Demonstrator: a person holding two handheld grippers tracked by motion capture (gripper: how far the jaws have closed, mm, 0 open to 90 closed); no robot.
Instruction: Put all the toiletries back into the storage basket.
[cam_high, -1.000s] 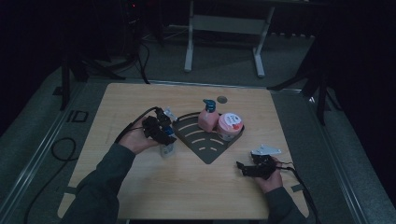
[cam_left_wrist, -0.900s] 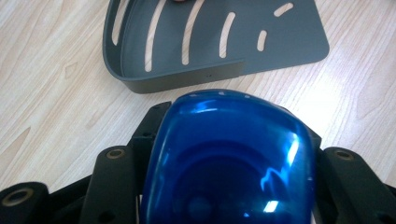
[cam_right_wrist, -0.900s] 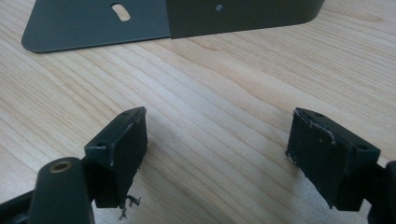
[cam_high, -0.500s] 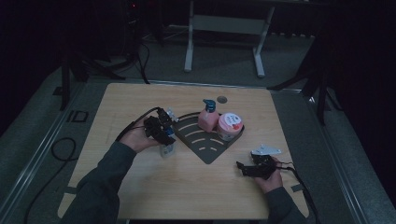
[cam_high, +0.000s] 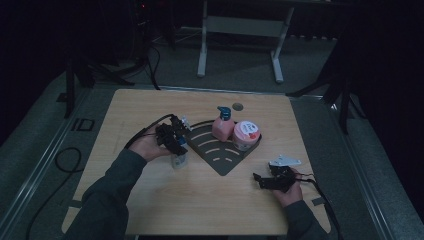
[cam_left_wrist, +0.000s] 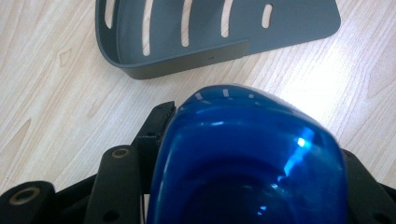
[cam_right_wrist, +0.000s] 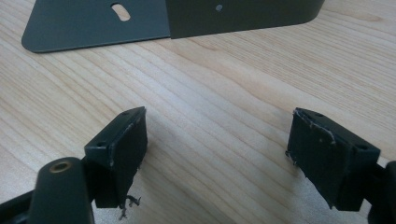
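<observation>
A small clear bottle (cam_high: 179, 160) with a glossy blue cap (cam_left_wrist: 243, 158) stands on the wooden table just left of a dark grey slotted corner tray (cam_high: 220, 161). My left gripper (cam_high: 176, 143) comes down on it from above, and its black fingers (cam_left_wrist: 154, 126) sit against the cap's sides, shut on it. My right gripper (cam_high: 257, 180) rests low on the table near the tray's pointed front corner (cam_right_wrist: 93, 23). It is open, with bare wood between its fingertips (cam_right_wrist: 217, 140).
A pink pump bottle (cam_high: 222, 127) and a pink jar with a red-and-white lid (cam_high: 246, 135) stand in the tray's back part. A small dark disc (cam_high: 237, 106) lies behind the tray. A metal stand (cam_high: 240, 30) is on the floor beyond the table.
</observation>
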